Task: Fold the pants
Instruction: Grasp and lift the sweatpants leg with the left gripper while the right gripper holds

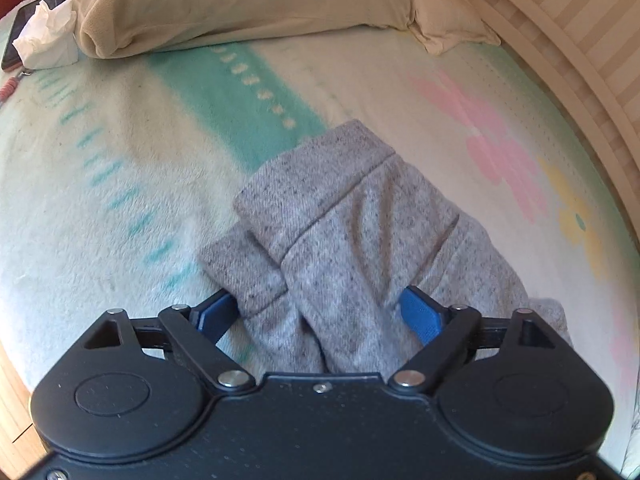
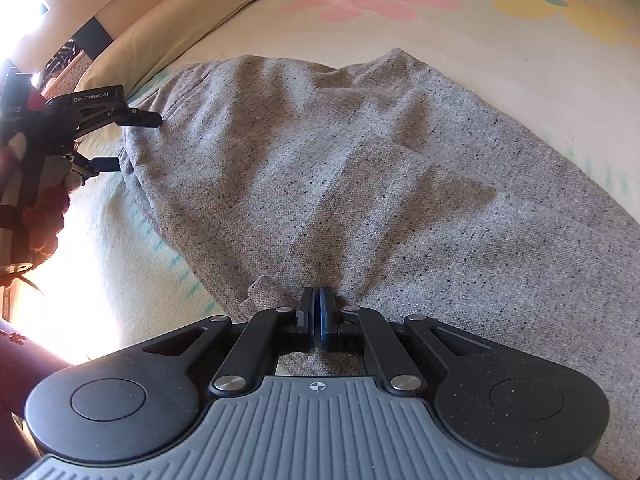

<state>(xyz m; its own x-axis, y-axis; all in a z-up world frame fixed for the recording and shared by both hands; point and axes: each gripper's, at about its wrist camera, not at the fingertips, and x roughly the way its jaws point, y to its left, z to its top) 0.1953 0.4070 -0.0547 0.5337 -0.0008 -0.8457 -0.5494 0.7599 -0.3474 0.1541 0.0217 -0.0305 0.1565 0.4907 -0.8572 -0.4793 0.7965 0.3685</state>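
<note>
In the left wrist view, far off to the left of the left gripper (image 1: pixel 320 312) lies a crumpled white tissue (image 1: pixel 48 38) on a dark flat object at the bed's edge, just beside the end of a beige pillow (image 1: pixel 240 0) that stretches across the far side ahead of the claw. Between pillow and claw spreads a pale fleece blanket (image 1: pixel 100 200) with a teal stripe and pink and yellow flowers. Straight ahead of the spread blue fingers (image 1: pixel 420 314) the grey pants (image 1: pixel 340 220) lie bunched, their cuffed leg ends pointing away from the claw and the cloth running back between the two fingers; the fingers stand wide apart, with fabric filling the gap but not squeezed. In the right wrist view, that same left gripper (image 2: pixel 120 142) shows far to the left, its two fingers parted around the pants' edge. The pants (image 2: pixel 380 160) cover the blanket (image 2: pixel 440 32) ahead and to the right of the right gripper (image 2: pixel 318 312), rumpled in broad folds. The right gripper's fingers are pressed together, pinching a small fold of the grey cloth at the near edge.
</note>
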